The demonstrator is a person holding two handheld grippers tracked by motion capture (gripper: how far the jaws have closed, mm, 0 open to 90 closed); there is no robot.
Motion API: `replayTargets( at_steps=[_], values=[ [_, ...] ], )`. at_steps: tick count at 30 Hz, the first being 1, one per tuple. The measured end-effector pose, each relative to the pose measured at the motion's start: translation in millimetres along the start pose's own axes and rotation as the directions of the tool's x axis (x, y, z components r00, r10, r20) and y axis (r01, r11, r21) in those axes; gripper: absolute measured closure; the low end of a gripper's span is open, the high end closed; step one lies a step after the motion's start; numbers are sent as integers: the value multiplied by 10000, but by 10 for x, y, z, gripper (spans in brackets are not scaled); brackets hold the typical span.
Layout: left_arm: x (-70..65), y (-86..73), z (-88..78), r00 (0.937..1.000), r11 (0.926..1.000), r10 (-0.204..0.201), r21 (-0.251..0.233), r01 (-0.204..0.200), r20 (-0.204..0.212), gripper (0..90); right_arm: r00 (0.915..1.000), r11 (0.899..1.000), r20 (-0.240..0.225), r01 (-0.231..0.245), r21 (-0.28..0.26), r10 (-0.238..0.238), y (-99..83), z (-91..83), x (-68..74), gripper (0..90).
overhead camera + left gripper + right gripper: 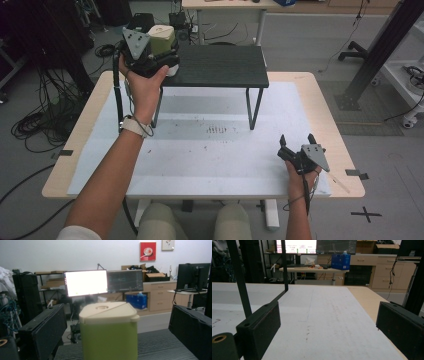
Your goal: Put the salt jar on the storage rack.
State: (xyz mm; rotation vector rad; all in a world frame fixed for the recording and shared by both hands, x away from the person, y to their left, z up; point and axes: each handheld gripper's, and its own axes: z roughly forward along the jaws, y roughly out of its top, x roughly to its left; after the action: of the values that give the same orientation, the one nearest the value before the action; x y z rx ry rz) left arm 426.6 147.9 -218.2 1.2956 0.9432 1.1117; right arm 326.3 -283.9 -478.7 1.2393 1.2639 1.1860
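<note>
A green container (161, 39) with a cream lid stands upright on the left end of a black raised shelf (220, 65). My left gripper (159, 50) is held up at that end, open, with one jaw on each side of the container. In the left gripper view the container (108, 335) sits between the wide-apart jaws with a gap on both sides, resting on the ribbed shelf top (160, 345). My right gripper (297, 142) rests low over the white mat (200, 155) at the front right, open with nothing between its jaws (329, 322).
The shelf stands on thin black legs (239, 277) over the back of the table. Cables (45, 125) lie on the floor to the left. A black frame post (380, 50) rises at the right. A desk with monitors (86, 282) stands beyond the table.
</note>
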Motion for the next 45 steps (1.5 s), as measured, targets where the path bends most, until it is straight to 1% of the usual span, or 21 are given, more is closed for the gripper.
replayTargets(
  at_steps=[1, 3, 6, 8, 10, 13, 16, 17, 18, 19, 21, 23, 25, 30, 32, 34, 36, 40, 44, 45],
  values=[
    [0, 0, 0, 10000, 10000, 0, 0, 0, 0, 19, 10000, 10000, 0, 0, 0, 0, 0, 0, 0, 57],
    [2, -14, -52, 10000, 9999, -62, -106, 63, 78, 19, 10000, 10000, -4, 1, 0, -1, 0, 0, 0, 57],
    [7, -23, -86, 10000, 9999, -34, -160, 36, 74, 17, 10000, 10000, -1, 6, -1, -6, 0, 0, 0, 57],
    [12, -42, -137, 9999, 9997, 158, -202, -157, 46, 15, 10000, 10000, 2, -5, -6, 5, 0, 0, 0, 57],
    [16, -61, -182, 9998, 9993, 216, -299, -215, 46, 13, 10000, 10000, 3, 4, -12, -4, -1, 0, 0, 57],
    [35, -99, -241, 9999, 9993, 76, -357, -72, 108, 13, 10000, 10000, 5, 5, -12, -5, 0, 0, 0, 57],
    [48, -128, -275, 9999, 9990, 69, -451, -64, 119, 13, 10000, 10000, 3, -12, -4, 12, -1, -1, 1, 56],
    [55, -142, -295, 9998, 9987, 54, -513, -45, 179, 13, 10000, 10000, 3, -12, -4, 12, -1, -1, 1, 56],
    [67, -165, -331, 9995, 9980, -49, -636, 69, 326, 13, 10000, 10000, 4, -26, -7, 26, -1, -2, 1, 55],
    [74, -184, -358, 9990, 9976, -70, -690, 100, 434, 13, 10000, 10000, 4, -12, -13, 12, -1, -2, 0, 55],
    [83, -215, -403, 9986, 9972, -1, -752, 41, 534, 12, 10000, 10000, 7, -13, -6, 13, -1, -2, 2, 55],
    [98, -251, -451, 9977, 9965, -71, -831, 127, 668, 12, 10000, 10000, 11, -1, -4, 1, -1, -2, 2, 55],
    [113, -293, -498, 9970, 9966, -187, -787, 246, 750, 11, 10000, 10000, 11, 0, -3, 0, -1, -2, 2, 55],
    [137, -386, -587, 9973, 9974, -111, -701, 162, 725, 10, 10000, 10000, 10, -6, 3, 6, -1, -2, 3, 55],
    [152, -452, -651, 9971, 9972, -119, -731, 174, 756, 7, 10000, 10000, 8, -2, 4, 2, -1, -2, 3, 55],
    [167, -516, -700, 9969, 9977, -184, -636, 233, 766, 6, 10000, 10000, 11, 9, 4, -9, -1, -1, 2, 55],
    [181, -578, -739, 9968, 9979, -213, -598, 260, 776, 4, 10000, 10000, 6, 27, 10, -27, -1, -1, 1, 55],
    [218, -696, -813, 9958, 9974, -397, -570, 445, 824, 2, 10000, 10000, 7, 10, 19, -10, -1, -2, 4, 55],
    [241, -777, -862, 9954, 9972, -450, -559, 498, 846, 2, 10000, 10000, 4, 13, 22, -13, -1, -1, 3, 55],
    [254, -833, -889, 9952, 9973, -444, -541, 492, 873, 2, 10000, 10000, 2, 13, 27, -13, -1, -1, 3, 55]
  ],
)
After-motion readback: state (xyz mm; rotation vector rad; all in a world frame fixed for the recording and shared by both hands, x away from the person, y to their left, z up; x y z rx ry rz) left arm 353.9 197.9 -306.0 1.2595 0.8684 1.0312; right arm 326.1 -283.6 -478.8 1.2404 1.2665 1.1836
